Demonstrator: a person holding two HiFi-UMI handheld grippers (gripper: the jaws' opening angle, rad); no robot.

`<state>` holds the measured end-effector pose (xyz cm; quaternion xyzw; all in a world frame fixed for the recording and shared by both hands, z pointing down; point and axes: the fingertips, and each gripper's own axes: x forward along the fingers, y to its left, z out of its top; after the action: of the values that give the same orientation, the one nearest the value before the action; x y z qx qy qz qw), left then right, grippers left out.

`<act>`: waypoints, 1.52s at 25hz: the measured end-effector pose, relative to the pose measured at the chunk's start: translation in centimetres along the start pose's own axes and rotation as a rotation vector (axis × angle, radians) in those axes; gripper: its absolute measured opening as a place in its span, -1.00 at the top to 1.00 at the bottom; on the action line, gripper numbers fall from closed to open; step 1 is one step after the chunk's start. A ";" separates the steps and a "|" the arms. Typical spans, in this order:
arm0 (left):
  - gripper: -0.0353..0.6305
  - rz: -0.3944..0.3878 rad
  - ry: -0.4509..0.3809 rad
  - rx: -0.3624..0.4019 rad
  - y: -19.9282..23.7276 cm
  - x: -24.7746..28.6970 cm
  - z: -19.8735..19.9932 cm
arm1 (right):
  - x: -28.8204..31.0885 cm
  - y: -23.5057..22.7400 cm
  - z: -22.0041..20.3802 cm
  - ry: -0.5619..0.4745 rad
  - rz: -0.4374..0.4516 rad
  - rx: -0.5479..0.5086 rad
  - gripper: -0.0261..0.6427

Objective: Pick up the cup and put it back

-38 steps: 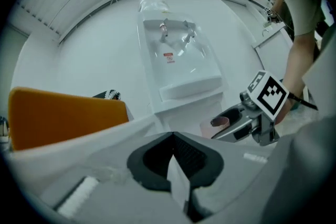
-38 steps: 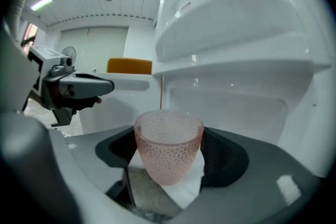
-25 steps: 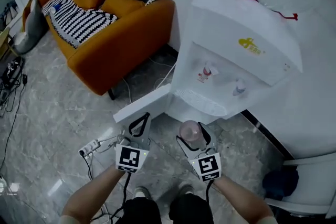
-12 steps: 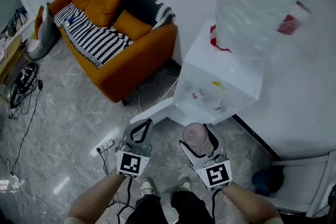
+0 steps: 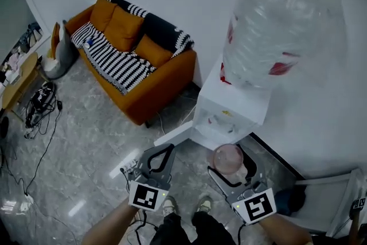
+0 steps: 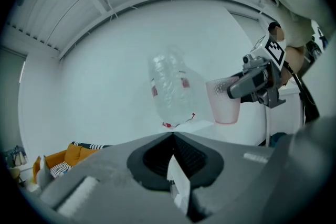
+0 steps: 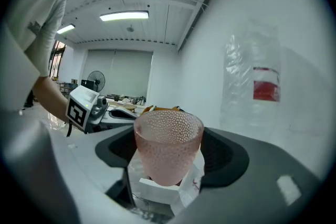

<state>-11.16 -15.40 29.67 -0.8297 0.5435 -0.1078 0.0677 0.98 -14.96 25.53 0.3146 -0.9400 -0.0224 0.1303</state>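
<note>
Right gripper [image 5: 232, 161] pinches a dimpled, translucent pink tapered cup [image 7: 168, 147]; left gripper [image 5: 167, 149] is pressed together.

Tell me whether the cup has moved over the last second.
Yes: held in the right gripper, the cup has shifted rightward against the white water dispenser, though the camera moved too.

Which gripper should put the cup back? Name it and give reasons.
Right. The right gripper holds the pink cup upright between its jaws, beside the water dispenser. The left gripper is shut and holds nothing.
</note>
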 end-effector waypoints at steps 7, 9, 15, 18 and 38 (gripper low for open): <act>0.88 0.012 -0.030 0.026 -0.5 -3.0 10.0 | -4.9 0.5 7.4 -0.047 -0.009 -0.049 -0.20; 0.88 0.014 -0.032 0.012 -1.0 -3.7 11.8 | -6.2 0.8 9.0 -0.063 -0.013 -0.041 -0.20; 0.88 -0.014 -0.063 0.028 -3.0 -5.3 16.1 | -9.6 1.9 11.2 -0.094 -0.032 0.023 -0.20; 0.88 -0.009 -0.007 -0.049 -3.9 -6.3 15.7 | -10.6 1.8 11.0 -0.086 -0.042 0.029 -0.20; 0.88 0.066 0.081 -0.140 -0.8 -2.0 9.2 | -2.5 -1.8 3.7 -0.008 -0.103 0.089 -0.20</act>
<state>-8.87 -13.24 20.71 -0.8090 0.5791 -0.1006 -0.0087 3.05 -15.04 21.16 0.3682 -0.9231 0.0115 0.1109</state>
